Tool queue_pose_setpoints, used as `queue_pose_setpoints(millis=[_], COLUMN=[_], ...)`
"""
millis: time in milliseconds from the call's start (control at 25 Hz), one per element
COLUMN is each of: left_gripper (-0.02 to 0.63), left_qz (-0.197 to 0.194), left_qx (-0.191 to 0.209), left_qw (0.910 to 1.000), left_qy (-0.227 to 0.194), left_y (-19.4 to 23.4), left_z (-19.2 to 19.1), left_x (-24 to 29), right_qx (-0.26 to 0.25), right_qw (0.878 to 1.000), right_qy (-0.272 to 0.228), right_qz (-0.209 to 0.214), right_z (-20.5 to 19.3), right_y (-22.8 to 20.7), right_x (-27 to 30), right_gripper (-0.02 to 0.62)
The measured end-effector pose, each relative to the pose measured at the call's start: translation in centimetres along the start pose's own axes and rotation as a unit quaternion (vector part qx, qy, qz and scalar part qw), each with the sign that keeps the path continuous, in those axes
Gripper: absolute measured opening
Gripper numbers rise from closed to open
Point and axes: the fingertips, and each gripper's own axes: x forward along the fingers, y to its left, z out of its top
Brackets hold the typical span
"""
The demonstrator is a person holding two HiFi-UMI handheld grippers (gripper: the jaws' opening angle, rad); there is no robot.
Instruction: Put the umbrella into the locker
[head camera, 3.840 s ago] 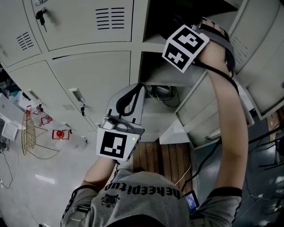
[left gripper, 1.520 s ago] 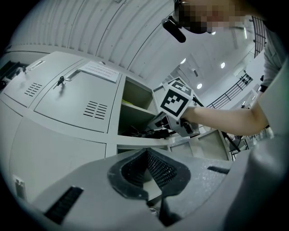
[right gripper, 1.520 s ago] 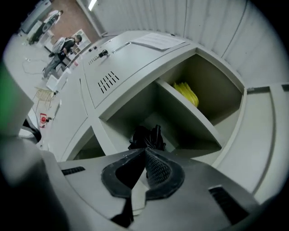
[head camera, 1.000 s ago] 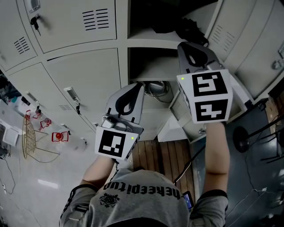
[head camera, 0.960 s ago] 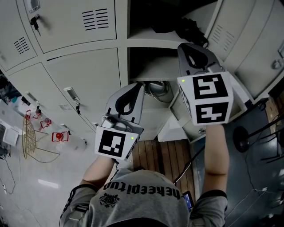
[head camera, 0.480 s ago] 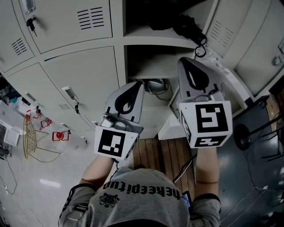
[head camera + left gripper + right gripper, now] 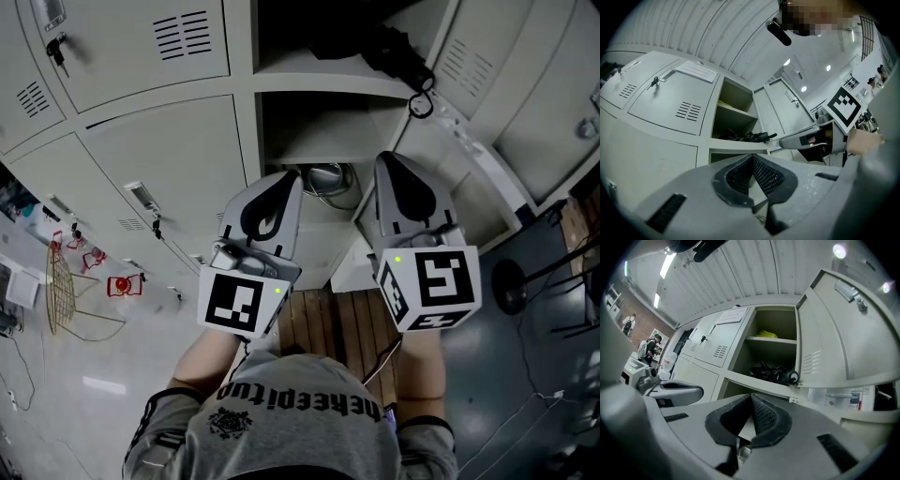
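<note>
The black folded umbrella (image 7: 380, 49) lies on the shelf of the open locker (image 7: 309, 86), its handle end and wrist loop at the shelf's front edge. It also shows as the umbrella (image 7: 774, 373) in the right gripper view and the umbrella (image 7: 749, 137) in the left gripper view. My right gripper (image 7: 390, 161) is shut and empty, below and in front of that shelf; its jaws (image 7: 751, 396) meet at the tips. My left gripper (image 7: 284, 180) is beside it, shut and empty, with its pads (image 7: 752, 157) touching.
The locker door (image 7: 511, 89) stands swung open to the right. A lower open compartment holds coiled cables (image 7: 323, 176). Something yellow (image 7: 766, 334) lies on the upper shelf. Closed lockers with keys (image 7: 54, 49) fill the left. A wire rack (image 7: 61, 286) stands on the floor.
My right gripper has come down and back from the locker shelf toward my body, and has rolled. The left gripper has kept still. The umbrella stays on the shelf.
</note>
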Motion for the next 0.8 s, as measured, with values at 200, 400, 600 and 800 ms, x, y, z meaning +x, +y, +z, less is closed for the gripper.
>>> queue_pose_setpoints(millis=[200, 400, 600, 800], left_gripper=[0.005, 0.005, 0.005, 0.005], left_qz=[0.002, 0.001, -0.002, -0.003], left_qx=[0.002, -0.002, -0.001, 0.001], left_qw=[1.0, 1.0, 1.0, 1.0], left_qy=[-0.001, -0.001, 0.002, 0.002], left_y=[0.0, -0.1, -0.3, -0.4], left_z=[-0.2, -0.4, -0.8, -0.9], left_x=[0.1, 0.0, 0.0, -0.2], right_qx=[0.025, 0.028, 0.045, 0.067], right_qw=[1.0, 0.999, 0.998, 0.996], right_qy=[-0.012, -0.027, -0.045, -0.054], right_qz=[-0.007, -0.02, -0.02, -0.025], right_z=[-1.4, -2.2, -2.8, -3.7], right_y=[0.0, 0.0, 0.3, 0.3], right_x=[-0.6, -1.2, -1.8, -2.5], right_gripper=[0.002, 0.002, 0.002, 0.002])
